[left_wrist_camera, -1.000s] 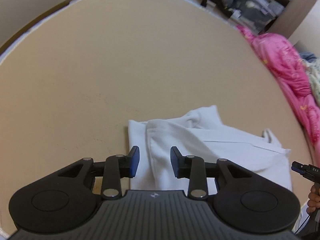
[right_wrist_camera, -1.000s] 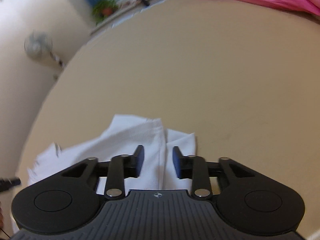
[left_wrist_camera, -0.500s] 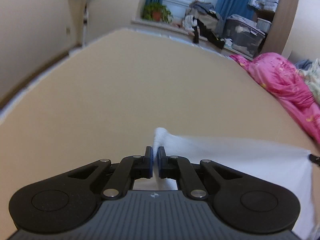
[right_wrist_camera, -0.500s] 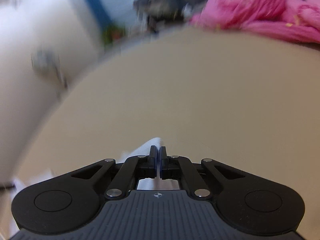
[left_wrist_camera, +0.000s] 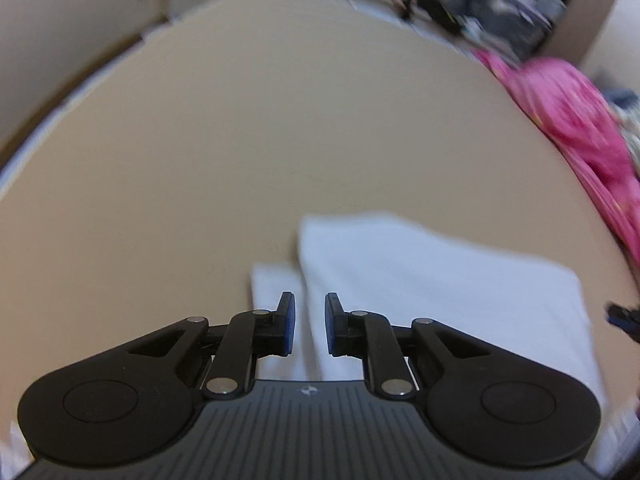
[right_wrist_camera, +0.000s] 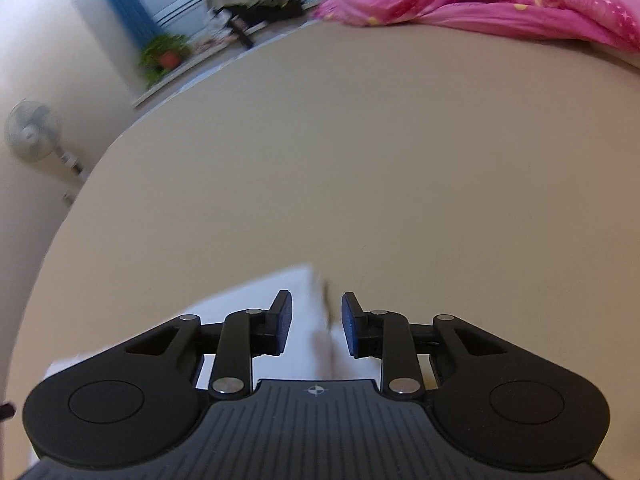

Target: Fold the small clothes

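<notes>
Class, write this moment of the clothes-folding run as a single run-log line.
stage: fold laid, releasing | left gripper: jaws just opened, empty | right gripper: jaws just opened, empty | white garment: folded on tan surface

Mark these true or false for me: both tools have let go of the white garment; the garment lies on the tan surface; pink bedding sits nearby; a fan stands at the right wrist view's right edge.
1. Both the left tool and the right tool have just been opening, pads clear of the white garment. True.
2. The garment lies on the tan surface. True.
3. The bedding beyond is blue. False: pink.
4. The fan is at the right edge. False: left edge.
</notes>
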### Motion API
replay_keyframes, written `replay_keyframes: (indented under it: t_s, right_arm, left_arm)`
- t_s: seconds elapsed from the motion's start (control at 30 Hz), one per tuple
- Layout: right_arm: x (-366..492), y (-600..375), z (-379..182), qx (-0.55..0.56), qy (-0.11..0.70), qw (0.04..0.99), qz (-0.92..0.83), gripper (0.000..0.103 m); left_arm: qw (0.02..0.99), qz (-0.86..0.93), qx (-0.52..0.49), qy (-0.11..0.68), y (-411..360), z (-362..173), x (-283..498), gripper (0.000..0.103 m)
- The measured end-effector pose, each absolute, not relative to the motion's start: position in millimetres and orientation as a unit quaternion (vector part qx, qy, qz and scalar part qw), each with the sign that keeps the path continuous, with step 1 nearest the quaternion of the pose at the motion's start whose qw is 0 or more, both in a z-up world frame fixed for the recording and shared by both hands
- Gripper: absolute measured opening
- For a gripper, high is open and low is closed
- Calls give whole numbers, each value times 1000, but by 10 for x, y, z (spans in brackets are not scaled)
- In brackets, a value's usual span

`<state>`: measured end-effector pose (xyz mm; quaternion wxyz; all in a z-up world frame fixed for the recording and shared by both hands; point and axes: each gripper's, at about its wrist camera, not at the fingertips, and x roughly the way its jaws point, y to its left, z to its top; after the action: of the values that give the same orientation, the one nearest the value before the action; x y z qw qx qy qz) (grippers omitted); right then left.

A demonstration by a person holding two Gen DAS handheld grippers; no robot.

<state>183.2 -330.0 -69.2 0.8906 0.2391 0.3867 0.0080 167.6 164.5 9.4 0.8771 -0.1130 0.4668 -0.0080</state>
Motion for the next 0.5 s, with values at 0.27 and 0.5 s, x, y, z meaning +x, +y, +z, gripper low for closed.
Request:
replay_keyframes:
  t_s: [0.27, 0.5]
  right_arm:
    - [960, -3202, -793, 169, 485, 858, 29, 40]
    - [827, -3230, -1010, 164, 524, 835, 38, 40]
  left_arm:
    - [820, -64, -124, 556, 1568, -328, 844, 25]
    - [850, -69, -64, 519, 1460, -289, 764, 6]
